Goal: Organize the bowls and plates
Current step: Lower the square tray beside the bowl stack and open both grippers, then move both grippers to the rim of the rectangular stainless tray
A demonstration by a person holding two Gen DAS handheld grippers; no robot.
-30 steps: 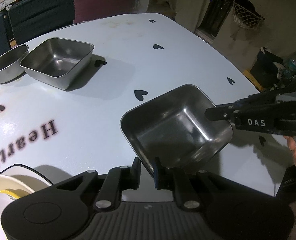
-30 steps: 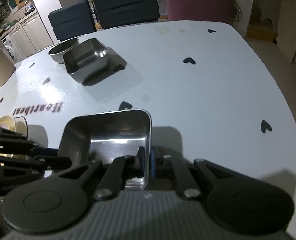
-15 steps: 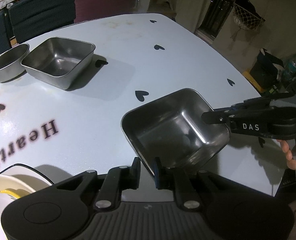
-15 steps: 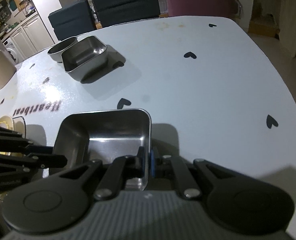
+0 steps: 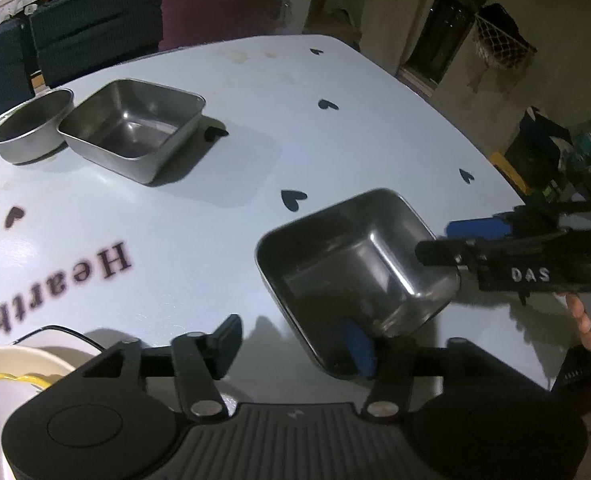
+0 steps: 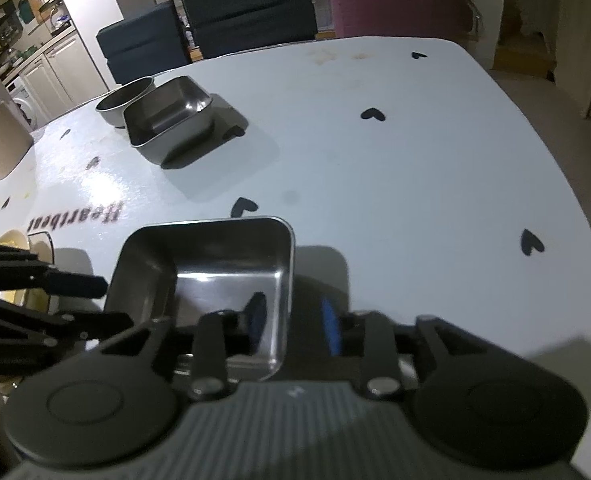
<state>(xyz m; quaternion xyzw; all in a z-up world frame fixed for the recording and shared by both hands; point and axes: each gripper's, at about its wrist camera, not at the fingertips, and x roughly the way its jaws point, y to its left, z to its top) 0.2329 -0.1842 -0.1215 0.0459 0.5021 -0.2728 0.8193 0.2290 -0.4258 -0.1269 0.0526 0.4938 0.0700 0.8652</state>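
Observation:
A square steel bowl [image 5: 351,268] rests on the white table close in front of both grippers; it also shows in the right wrist view [image 6: 211,276]. My left gripper [image 5: 295,344] is open, its blue-padded right finger beside the bowl's near rim. My right gripper [image 6: 291,320] is open, its jaws straddling the bowl's right wall without touching it. A second square steel bowl [image 5: 133,128] and a round steel bowl [image 5: 31,126] sit side by side at the far left; both show in the right wrist view, square [image 6: 171,116] and round [image 6: 123,98].
A cream plate with a yellow rim [image 5: 19,380] lies at the near left corner. The white table [image 5: 255,92] bears black hearts and a "Heartbeat" print. Dark chairs [image 6: 247,20] and a maroon chair [image 6: 395,4] stand along the far edge. The table edge drops off on the right.
Both grippers have opened and let go of the near square bowl, which now rests on the table. The right gripper's jaws now stand apart on either side of its wall.

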